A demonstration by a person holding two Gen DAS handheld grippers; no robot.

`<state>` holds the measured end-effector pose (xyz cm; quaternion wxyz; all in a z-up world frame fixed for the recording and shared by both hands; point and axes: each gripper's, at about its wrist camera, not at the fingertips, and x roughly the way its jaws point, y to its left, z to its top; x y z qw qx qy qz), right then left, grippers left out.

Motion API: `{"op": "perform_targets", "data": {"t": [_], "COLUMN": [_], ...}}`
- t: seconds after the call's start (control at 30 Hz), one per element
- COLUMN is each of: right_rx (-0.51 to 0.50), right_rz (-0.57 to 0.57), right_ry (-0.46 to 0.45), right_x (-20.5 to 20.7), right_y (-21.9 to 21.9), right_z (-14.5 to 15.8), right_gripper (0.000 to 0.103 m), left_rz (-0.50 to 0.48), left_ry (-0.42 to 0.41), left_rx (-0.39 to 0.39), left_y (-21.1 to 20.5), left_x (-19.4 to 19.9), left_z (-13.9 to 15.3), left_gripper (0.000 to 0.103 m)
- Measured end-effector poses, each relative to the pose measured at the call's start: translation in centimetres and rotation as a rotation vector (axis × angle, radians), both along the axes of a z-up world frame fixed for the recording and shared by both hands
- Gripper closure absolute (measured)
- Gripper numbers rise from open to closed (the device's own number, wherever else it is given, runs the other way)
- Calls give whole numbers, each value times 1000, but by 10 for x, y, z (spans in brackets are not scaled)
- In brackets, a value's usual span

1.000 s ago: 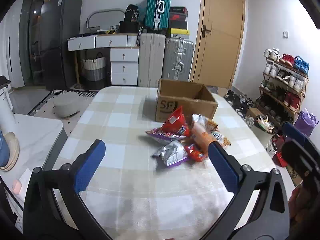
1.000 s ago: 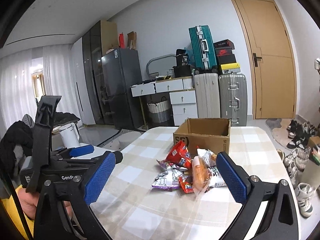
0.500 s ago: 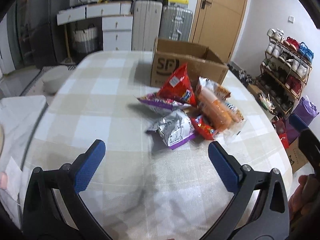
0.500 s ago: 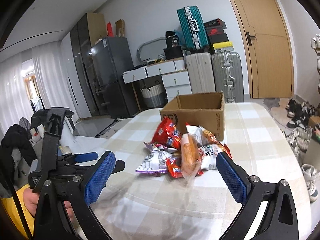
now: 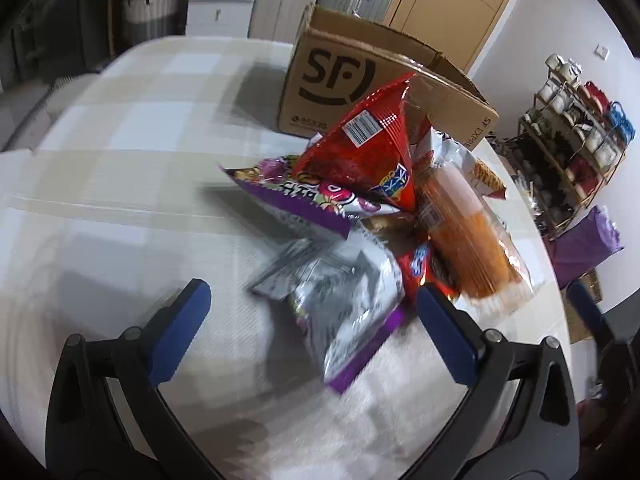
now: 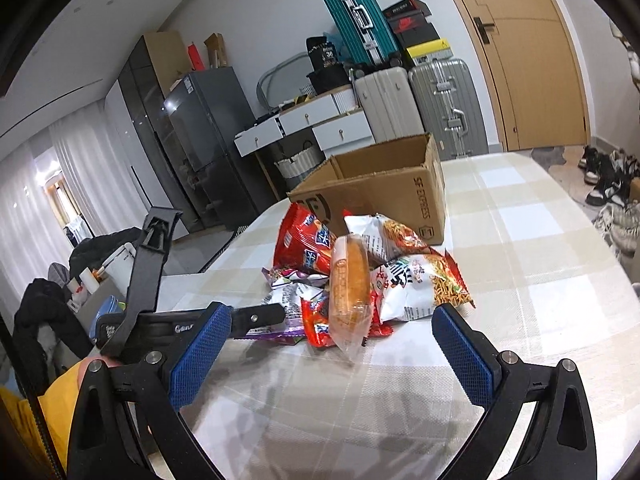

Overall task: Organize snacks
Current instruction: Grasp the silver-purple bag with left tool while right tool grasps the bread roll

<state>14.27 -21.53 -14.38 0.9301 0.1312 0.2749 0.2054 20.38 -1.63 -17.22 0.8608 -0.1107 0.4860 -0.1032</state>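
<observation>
A pile of snack bags lies on the checked table in front of an open cardboard box [image 5: 360, 76]. Nearest my left gripper [image 5: 312, 320] is a silver and purple bag [image 5: 340, 308], between its open fingers but not gripped. Behind it are a purple bag [image 5: 304, 196], a red bag [image 5: 368, 152] and an orange pack in clear wrap [image 5: 468, 236]. My right gripper [image 6: 332, 340] is open and empty, just short of the orange pack [image 6: 350, 280]. Noodle bags [image 6: 416, 284] lie right of it, before the box [image 6: 384, 184]. The left gripper also shows in the right wrist view [image 6: 256, 316].
The table [image 6: 540, 264] has a beige and white checked cloth. Suitcases [image 6: 444, 100], drawers and a fridge [image 6: 204, 140] stand behind it. A shoe rack [image 5: 576, 132] and a purple bag [image 5: 588, 244] are off the table's right side.
Both grippers have moved forward and down toward the snack pile. The left gripper now has the silver bag between its open fingers. Both stay open.
</observation>
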Motion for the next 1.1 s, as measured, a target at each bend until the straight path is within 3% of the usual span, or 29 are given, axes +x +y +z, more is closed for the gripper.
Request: {"op": "perform_targets", "data": {"t": [0.1,0.13,0.3,0.37,0.8,1.1], "right_rx": [-1,1,14,17,-17,-62], "right_rz": [2,0,-2,-2,-5,65], "right_ry": [11,15,41,46,37,92], "right_x": [5,7,12,13,1,33], "right_y": [-1,-2,-3,-3,9,31], "right_z": [-4,-6,-12,-12,-2,3], "right_gripper": [1,1,1,1,1,1], "left_rz": [-6,-2,-38,-44,-53,-25], "left_ry": [34,15,9,9,-41,-96], "left_rx": [-36,-50,-76,-119,-125,-140], "left_y": [0,1,4,10,27,59], "left_x": [18,21,27,29,21,-28], "left_z": [-14,-14,-19,-20,-7,5], "left_gripper": [11,24,38,62,63,63]}}
